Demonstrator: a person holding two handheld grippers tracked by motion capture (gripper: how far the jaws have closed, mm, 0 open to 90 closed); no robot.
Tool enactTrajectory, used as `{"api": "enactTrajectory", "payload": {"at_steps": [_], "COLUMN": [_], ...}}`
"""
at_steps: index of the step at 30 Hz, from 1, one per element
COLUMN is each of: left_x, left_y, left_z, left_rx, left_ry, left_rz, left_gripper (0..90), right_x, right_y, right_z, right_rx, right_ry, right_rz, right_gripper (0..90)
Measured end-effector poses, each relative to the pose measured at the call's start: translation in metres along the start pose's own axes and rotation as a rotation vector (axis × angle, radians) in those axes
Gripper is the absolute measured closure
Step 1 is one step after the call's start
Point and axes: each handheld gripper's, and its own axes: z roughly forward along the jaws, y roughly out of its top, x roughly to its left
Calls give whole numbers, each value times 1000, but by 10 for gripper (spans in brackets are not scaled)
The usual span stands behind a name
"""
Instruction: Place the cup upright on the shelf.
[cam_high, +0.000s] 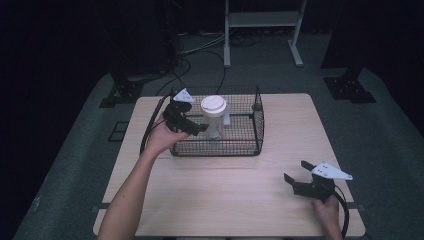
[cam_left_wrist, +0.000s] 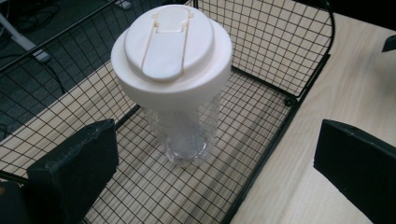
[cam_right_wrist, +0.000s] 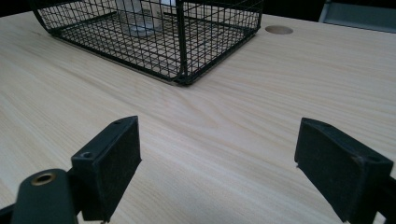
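Bottle: clear plastic body, wide cream flip-top lid, standing upright inside the black wire basket, toward its left half, on the worktop. It is looking empty, so I am judging it light and easy to tip; the ribbed body is probably thin enough to give under a squeeze, and smooth. The best hold is likely just under the lid, where the wider cap would be stopping it from slipping down.

Left gripper: I am holding it over the basket's left wall, jaws wide apart around nothing, the bottle just ahead.

Right gripper: I am resting it near the worktop's right front corner, jaws spread, empty.

Hard to make out: the bottle's contents, if any, behind the mesh and reflections.
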Motion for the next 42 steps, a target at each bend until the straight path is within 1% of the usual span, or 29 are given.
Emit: {"api": "enactTrajectory", "payload": {"at_steps": [3,5,10,11,13,16,17,18,19,23,24,25,29,30,31,38,42], "left_x": [-3,-7,-13,-16,-18,-25,-25,-25,-28,-35,-37,-39,-42,-43,-44,-49,-55], "left_y": [-3,-7,-13,-15,-16,-19,-19,-19,-20,-23,-24,-25,-29,-32,-33,-39,-45], "left_z": [-3,-7,-10,-11,-12,-16,-17,-17,-19,-20,-20,-20,-21,-21,-20,-21,-22], "left_rx": [-10,-10,-13,-12,-13,-32,-27,-27,-31,-36,-30,-31,-36,-25,-24,-34,-29], "left_ry": [-2,-10,-9,-13,-15,-16,-17,-17,-17,-25,-18,-10,-15,-19,-22,-36,-46], "left_rz": [-4,4,12,15,18,21,30,30,32,38,48,49,53,62,56,55,66], "left_gripper": [0,0,0,0,0,0,0,0,0,0,0,0,0,0,0,0,0], "right_x": [0,0,0,0,0,1,1,1,1,1,1,1,1,1,1,1,2], "right_y": [0,0,0,0,0,0,0,0,0,0,0,0,0,0,0,0,0], "right_z": [0,0,0,0,0,1,1,1,1,0,0,0,1,1,1,0,0], "right_rx": [2,2,4,4,5,4,5,5,8,7,7,7,6,8,7,11,14], "right_ry": [-2,-1,-2,-3,-4,-6,-6,-6,-5,-5,-5,-5,-5,-5,-6,-6,-8], "right_rz": [5,6,4,2,1,-1,-2,-2,-4,-2,-1,-1,-4,-7,-7,-2,-7], "right_gripper": [135,135,135,134,135,135,135,135,134,135,135,135,135,135,135,135,135]}}
